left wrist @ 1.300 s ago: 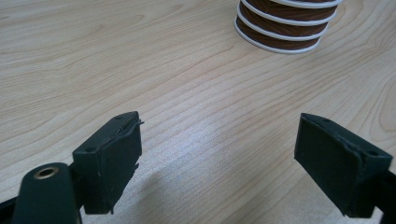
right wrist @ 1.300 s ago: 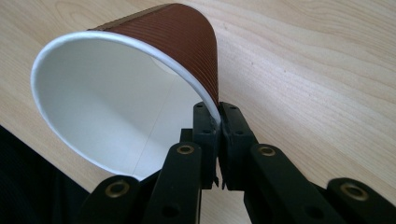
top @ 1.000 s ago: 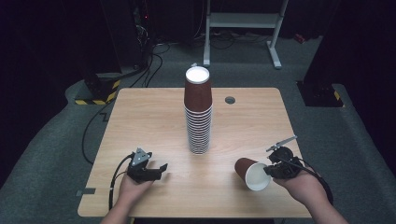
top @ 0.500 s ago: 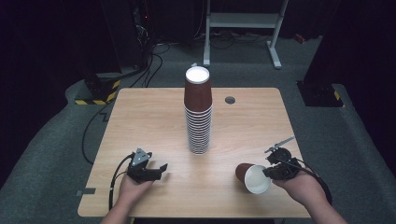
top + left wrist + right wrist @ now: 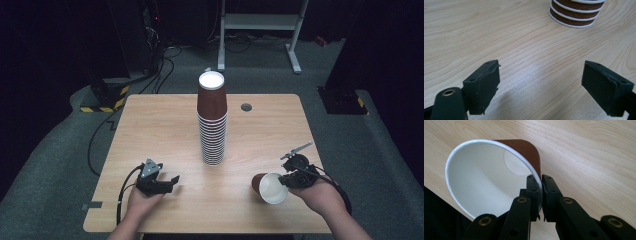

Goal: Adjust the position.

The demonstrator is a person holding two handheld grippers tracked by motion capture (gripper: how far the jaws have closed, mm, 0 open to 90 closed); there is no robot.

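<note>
Both grippers are resting low over the near part of the wooden table [image 5: 150,125], one at each side. At the near right, the right gripper [image 5: 286,180] is pinching the rim of a single brown paper cup [image 5: 268,187]: in the right gripper view its two black jaws are pressing together on the cup's [image 5: 489,182] wall, one pad inside the white lining and one outside on the ribbed brown skin. That cup is lying tipped on its side, its open white mouth facing the near edge of the table and its base pointing away toward the far left. The person's right hand [image 5: 320,197] is wrapping around the gripper's body, with a black cable looping off to the right. At the near left, the left gripper [image 5: 175,181] is sitting in the person's left hand [image 5: 142,202] with its jaws standing wide apart and holding nothing; in the left gripper view bare wood is showing between the two black pads [image 5: 484,83]. A tall stack of brown cups [image 5: 212,125], turned mouth down, is standing upright in the middle of the table, between the two grippers and farther off; its lowest white rims are showing at the top of the left gripper view [image 5: 574,15]. A small dark round hole [image 5: 246,107] is lying in the tabletop just to the right of the stack, toward the far edge.
</note>
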